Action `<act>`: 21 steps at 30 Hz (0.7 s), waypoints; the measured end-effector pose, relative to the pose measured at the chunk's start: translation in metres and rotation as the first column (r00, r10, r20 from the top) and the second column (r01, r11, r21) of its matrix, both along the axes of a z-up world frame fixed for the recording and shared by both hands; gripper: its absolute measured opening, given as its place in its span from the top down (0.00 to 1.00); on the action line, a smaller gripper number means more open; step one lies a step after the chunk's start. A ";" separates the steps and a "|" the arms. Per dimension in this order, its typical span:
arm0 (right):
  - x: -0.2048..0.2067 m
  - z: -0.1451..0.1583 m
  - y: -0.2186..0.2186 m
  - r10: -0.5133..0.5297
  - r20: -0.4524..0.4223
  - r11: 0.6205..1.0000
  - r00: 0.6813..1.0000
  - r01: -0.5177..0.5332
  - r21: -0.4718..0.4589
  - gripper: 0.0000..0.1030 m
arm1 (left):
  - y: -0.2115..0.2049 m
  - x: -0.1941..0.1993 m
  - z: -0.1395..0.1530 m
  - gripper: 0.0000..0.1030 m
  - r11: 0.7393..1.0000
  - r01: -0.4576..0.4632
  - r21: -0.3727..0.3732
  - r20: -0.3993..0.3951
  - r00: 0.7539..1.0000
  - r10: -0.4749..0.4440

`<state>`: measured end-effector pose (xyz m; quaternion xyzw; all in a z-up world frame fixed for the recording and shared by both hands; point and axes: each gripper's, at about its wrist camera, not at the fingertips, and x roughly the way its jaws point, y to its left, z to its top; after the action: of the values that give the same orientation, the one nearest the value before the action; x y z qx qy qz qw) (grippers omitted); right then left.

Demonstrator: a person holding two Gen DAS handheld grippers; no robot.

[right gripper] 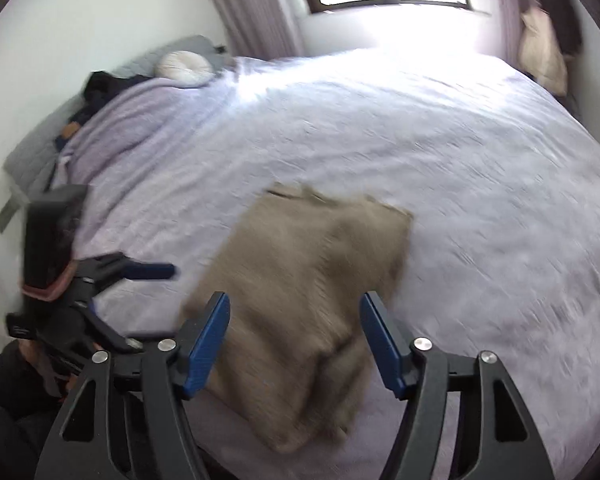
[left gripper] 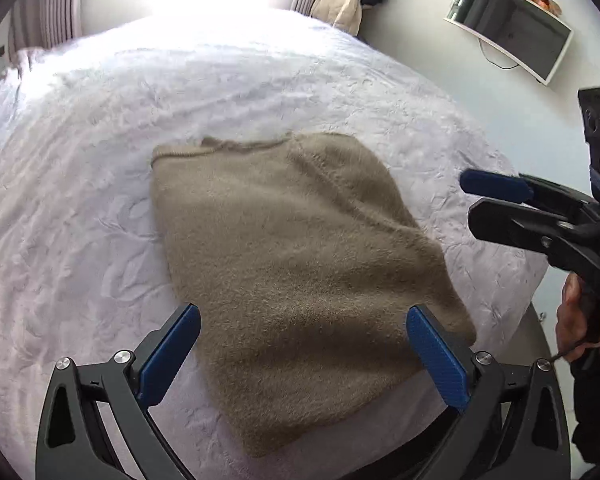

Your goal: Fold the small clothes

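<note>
Tan sweater (left gripper: 296, 280) lies folded to a narrow panel mid-bed (left gripper: 80, 200), a cross fold probably left; left tool (left gripper: 304, 360) at 6 o'clock and right tool (right gripper: 296, 344) both spread, empty.

A fuzzy tan knit sweater (left gripper: 296, 264) lies flat on the bed (left gripper: 80, 208), folded into a long, roughly rectangular panel with its sleeves tucked out of sight. Its ribbed neckline end points toward the window side of the bed, and its opposite end lies close to the bed's near edge, well apart from the pillow end.
</note>
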<state>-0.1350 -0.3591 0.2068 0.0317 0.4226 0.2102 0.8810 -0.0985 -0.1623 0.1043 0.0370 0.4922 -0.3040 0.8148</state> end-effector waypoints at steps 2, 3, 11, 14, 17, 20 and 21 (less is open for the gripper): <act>0.022 -0.013 0.017 0.060 -0.022 0.998 0.998 -0.060 0.000 0.29 | -0.006 0.004 -0.021 0.00 0.998 -0.011 0.054 -0.035 0.999 0.013; 0.036 -0.026 0.023 0.072 -0.050 0.997 0.996 -0.073 -0.017 0.29 | -0.010 0.003 -0.029 0.00 0.996 -0.022 0.089 -0.029 0.999 0.024; 0.085 -0.091 -0.002 0.052 -0.109 0.992 0.993 -0.064 -0.105 0.42 | -0.016 0.005 -0.049 0.00 0.985 -0.027 0.171 0.012 1.000 0.026; 0.074 -0.069 -0.004 0.079 -0.093 0.985 0.993 -0.092 -0.144 0.38 | 0.006 0.011 -0.030 0.00 0.997 -0.055 0.060 0.013 0.998 0.054; 0.059 -0.047 -0.006 0.118 -0.019 0.981 0.993 -0.119 -0.153 0.29 | 0.010 0.027 -0.027 0.00 0.994 -0.095 0.047 0.012 0.995 0.095; 0.048 -0.040 -0.002 0.147 -0.025 0.974 0.989 -0.149 -0.171 0.29 | 0.006 0.046 -0.056 0.00 0.984 -0.127 0.125 -0.071 0.988 0.137; 0.039 -0.038 0.002 0.162 -0.018 0.968 0.987 -0.163 -0.191 0.29 | 0.010 0.048 -0.062 0.00 0.987 -0.134 0.085 -0.106 0.984 0.143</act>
<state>-0.0956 -0.3574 0.1690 -0.0876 0.4431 0.2399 0.8593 -0.0503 -0.1528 0.0427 0.0172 0.5500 -0.2287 0.8031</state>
